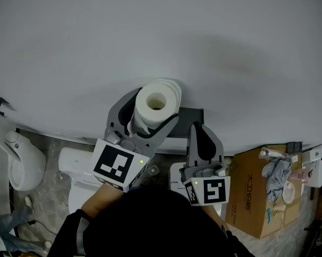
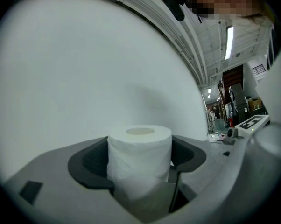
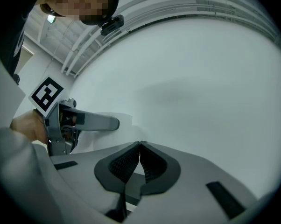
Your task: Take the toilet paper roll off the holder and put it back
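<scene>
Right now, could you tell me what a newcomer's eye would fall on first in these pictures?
The white toilet paper roll stands out first, clamped hole-up between the jaws of the left gripper, in front of the bare white wall. Just right of it, the right gripper has its jaws shut on nothing, close to a dark bracket on the wall.

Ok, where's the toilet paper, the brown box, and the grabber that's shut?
toilet paper roll [image 2: 139,160]: left gripper view, its white side wall.
cardboard box [image 1: 252,197]: head view, its printed side.
right gripper [image 3: 139,145]: right gripper view, where its shut jaw tips meet.
</scene>
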Motion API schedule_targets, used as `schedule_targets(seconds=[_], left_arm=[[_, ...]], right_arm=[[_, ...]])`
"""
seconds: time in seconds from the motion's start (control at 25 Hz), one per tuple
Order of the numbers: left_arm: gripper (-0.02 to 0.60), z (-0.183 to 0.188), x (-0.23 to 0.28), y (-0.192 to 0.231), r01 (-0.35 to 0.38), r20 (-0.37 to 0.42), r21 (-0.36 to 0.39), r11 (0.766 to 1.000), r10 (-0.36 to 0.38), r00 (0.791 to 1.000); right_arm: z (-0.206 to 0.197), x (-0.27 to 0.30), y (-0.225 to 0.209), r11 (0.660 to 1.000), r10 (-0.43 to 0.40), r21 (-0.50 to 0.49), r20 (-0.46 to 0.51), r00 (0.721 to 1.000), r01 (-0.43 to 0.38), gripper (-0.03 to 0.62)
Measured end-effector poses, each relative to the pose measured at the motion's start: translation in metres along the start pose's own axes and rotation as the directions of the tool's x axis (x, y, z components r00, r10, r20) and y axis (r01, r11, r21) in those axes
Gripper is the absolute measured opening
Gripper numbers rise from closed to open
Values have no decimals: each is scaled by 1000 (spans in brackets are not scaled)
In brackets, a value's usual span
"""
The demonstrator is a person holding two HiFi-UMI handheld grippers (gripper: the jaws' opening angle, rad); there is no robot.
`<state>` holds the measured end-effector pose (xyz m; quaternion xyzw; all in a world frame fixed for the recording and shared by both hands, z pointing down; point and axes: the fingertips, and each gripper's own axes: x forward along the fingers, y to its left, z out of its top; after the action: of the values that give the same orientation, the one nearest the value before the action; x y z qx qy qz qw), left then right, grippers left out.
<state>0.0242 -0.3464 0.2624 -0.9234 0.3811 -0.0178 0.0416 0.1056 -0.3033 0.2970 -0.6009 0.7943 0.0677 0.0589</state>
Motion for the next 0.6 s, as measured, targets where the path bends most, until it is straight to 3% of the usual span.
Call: schedule_targets(seconds=[0.32,0.44,0.6], left_arm=[[388,-6,22,-19,45,-24,8,999,-45,999],[388,-14,26,-23,45,-54,-33,998,-46,997],[388,-19,33,-27,66,-51,-2,998,-66,997]], right_arm=[[0,-7,-16,999,-39,9,5,999,39,23],[-1,-7,-19,999,-49,9,-2,999,49,23],[0,-7,-23,999,-54,6,5,999,54,23]])
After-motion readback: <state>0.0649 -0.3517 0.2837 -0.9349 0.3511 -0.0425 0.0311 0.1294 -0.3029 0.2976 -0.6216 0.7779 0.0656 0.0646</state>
